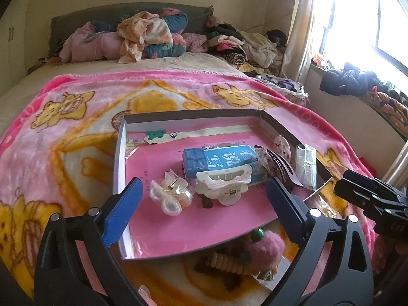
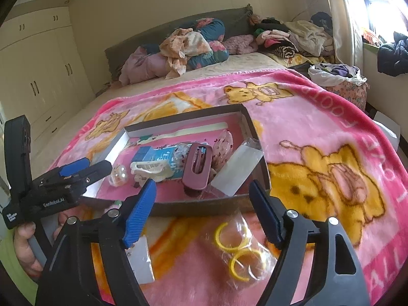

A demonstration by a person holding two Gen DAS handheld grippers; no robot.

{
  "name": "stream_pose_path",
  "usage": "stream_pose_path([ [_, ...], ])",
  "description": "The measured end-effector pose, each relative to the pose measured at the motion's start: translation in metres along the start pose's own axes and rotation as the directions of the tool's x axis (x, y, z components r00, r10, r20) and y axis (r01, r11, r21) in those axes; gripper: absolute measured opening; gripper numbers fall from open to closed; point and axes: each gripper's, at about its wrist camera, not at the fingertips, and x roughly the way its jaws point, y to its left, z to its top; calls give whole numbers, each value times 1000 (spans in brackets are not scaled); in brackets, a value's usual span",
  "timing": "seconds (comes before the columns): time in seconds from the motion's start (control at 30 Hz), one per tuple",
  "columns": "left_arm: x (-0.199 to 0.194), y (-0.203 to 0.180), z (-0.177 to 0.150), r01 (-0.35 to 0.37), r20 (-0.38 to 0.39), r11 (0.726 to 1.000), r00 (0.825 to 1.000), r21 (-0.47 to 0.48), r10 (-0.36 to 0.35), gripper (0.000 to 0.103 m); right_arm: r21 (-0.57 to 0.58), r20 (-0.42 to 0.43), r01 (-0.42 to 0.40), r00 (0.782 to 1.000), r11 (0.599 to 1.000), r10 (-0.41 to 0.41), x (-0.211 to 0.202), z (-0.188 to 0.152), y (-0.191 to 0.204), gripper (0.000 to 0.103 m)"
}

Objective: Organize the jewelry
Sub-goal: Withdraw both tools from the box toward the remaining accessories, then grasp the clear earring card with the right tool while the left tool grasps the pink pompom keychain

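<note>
A shallow box point(image 1: 119, 153) point(image 2: 252, 127) with a pink floor lies on the bed. In it are a white hair claw point(image 1: 224, 183) point(image 2: 150, 169), a small pearly clip point(image 1: 169, 195) point(image 2: 118, 176), a blue packet point(image 1: 216, 162), a maroon clip point(image 2: 197, 168) and a clear plastic packet point(image 1: 306, 165) point(image 2: 237, 173). My left gripper point(image 1: 204, 219) is open above the box's near edge. My right gripper point(image 2: 204, 216) is open above a clear bag of yellow hoop earrings point(image 2: 239, 250) on the blanket. A pink pompom point(image 1: 265, 246) and a bead bracelet point(image 1: 229, 262) lie below the left gripper.
The pink bear blanket point(image 2: 318, 132) covers the bed. Pillows and heaped clothes point(image 1: 153, 35) lie at the headboard. A white card point(image 2: 141, 262) lies left of the earrings. Wardrobes point(image 2: 38, 76) stand at left, a window point(image 1: 369, 25) at right.
</note>
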Motion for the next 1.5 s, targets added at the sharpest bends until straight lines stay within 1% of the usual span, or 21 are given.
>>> stream_pose_path([
  [0.33,-15,-1,-3,3,13,1000,1000,9,-3,91,-35,-11,-6,1000,999,5,-12,-14,10,74],
  [0.73,-27,-2,-13,24,6,1000,1000,14,-24,91,-67,-34,-23,999,998,21,-18,-31,25,74],
  [1.13,-36,-5,-30,40,-13,999,999,34,-40,91,-93,-57,-41,998,995,35,-17,-45,40,74],
  [1.5,-38,1,-41,57,-45,998,997,22,-56,91,-125,-88,-48,995,991,37,-12,-59,52,74],
])
